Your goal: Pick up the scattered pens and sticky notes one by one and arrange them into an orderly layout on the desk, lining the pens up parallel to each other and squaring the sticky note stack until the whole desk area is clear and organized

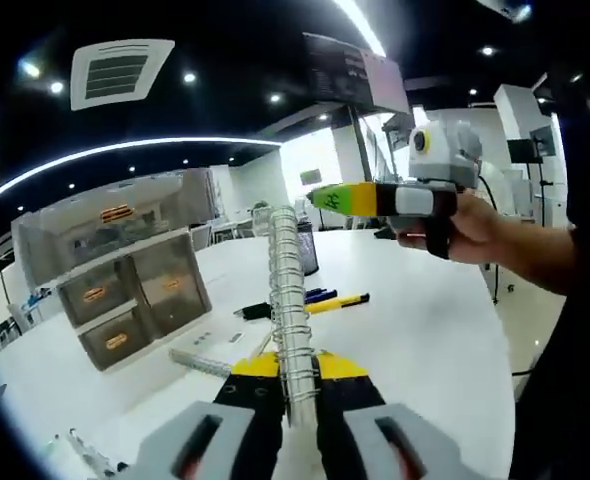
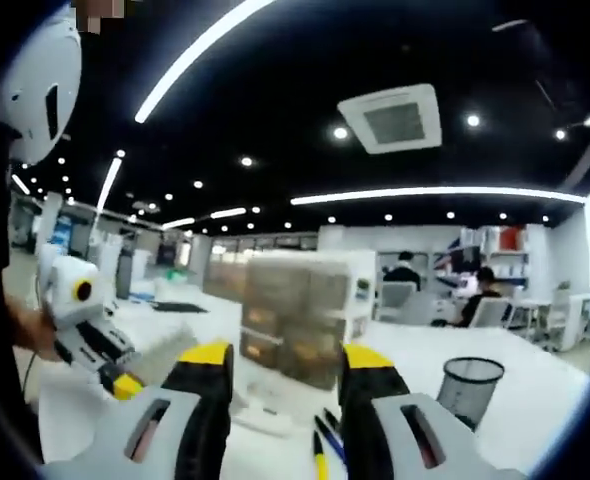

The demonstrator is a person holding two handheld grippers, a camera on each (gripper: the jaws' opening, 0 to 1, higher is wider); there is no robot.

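A white counter (image 1: 425, 330) ran through an office with a dark ceiling and strip lights. In the left gripper view, the left hand-held gripper (image 1: 297, 400) was clamped on a spiral-bound notebook (image 1: 287, 300) standing upright between its jaws, blocking part of the counter behind. Beyond lay several pens (image 1: 315, 300), roughly side by side, and a translucent drawer unit (image 1: 125, 285) to the left. The right hand-held gripper (image 1: 320, 199) hung raised in a hand (image 1: 470, 230). In the right gripper view its jaws stood wide apart with nothing between them; pens (image 2: 325, 440) were cut off below, near a mesh pen cup (image 2: 470, 385). Sticky notes could not be made out.
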